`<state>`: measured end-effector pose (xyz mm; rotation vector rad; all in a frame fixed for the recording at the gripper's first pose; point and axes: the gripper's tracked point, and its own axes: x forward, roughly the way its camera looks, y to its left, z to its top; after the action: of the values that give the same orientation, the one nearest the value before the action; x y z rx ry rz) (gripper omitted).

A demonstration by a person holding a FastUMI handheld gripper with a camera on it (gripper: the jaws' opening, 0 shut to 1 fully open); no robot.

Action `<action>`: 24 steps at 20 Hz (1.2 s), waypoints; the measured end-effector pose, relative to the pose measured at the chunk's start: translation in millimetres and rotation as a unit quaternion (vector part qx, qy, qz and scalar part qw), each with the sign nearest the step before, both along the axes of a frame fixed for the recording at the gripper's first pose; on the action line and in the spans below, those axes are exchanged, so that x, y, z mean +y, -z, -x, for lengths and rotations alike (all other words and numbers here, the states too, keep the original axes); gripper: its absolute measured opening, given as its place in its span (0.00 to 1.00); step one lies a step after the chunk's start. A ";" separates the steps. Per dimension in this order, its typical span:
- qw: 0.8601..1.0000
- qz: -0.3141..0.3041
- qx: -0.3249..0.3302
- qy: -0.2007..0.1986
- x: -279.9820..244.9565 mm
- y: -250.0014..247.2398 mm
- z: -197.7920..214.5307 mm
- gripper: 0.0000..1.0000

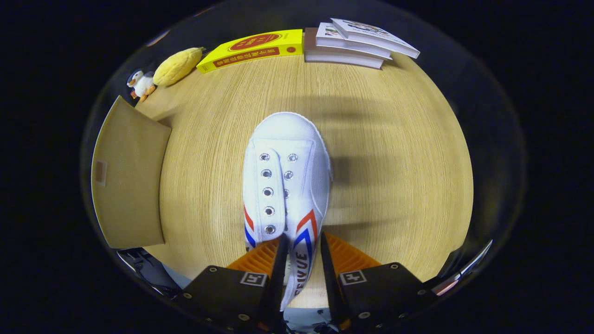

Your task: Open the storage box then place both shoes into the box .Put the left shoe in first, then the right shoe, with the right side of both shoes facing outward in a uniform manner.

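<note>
The gripper point(300, 246) is closed on a white canvas shoe with red and blue stripes point(285, 185): its two fingers point(280, 260) press from both sides on the rear part of the shoe, near the opening, and the heel itself is hidden between and below the fingers. The shoe has no laces, its metal eyelets are empty, and its rounded toe points away from the gripper over the light wooden table point(394, 162). A shadow lies on the table just beside the shoe on its right, but I cannot tell for sure if the sole touches the wood or hangs above it. Printed letters run along the side of the shoe between the fingers, partly covered. To the left of the shoe, well apart from it, there is a brown cardboard flap point(130, 181), probably a part of the storage box; its lower end is cut off and the inside of the box is not visible. Beyond the toe of the shoe, at the far side of the table, lie a yellow book with red print point(250, 48) and a stack of white and brown books point(352, 44). Farther left of the yellow book rest a yellow plush toy point(177, 66) and a small white duck toy point(141, 84), too small to see well.
</note>
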<state>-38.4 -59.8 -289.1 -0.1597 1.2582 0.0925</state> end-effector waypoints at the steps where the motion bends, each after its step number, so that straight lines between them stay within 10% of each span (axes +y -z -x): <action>1: 1.000 0.010 0.003 -0.006 -0.8 0.8 -0.7 0.38; 9: 1.000 -0.002 -0.013 0.025 -4.8 -1.6 -1.3 0.32; 12: 0.995 -0.061 -0.024 0.070 -8.9 -0.7 -2.9 0.00; 18: 0.972 -0.182 -0.038 0.144 11.6 -7.8 -0.7 0.00; 24: 0.964 -0.222 -0.068 0.128 47.8 -45.9 -10.2 0.00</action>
<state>-28.2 -12.0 -243.3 0.3792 1.0828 0.1362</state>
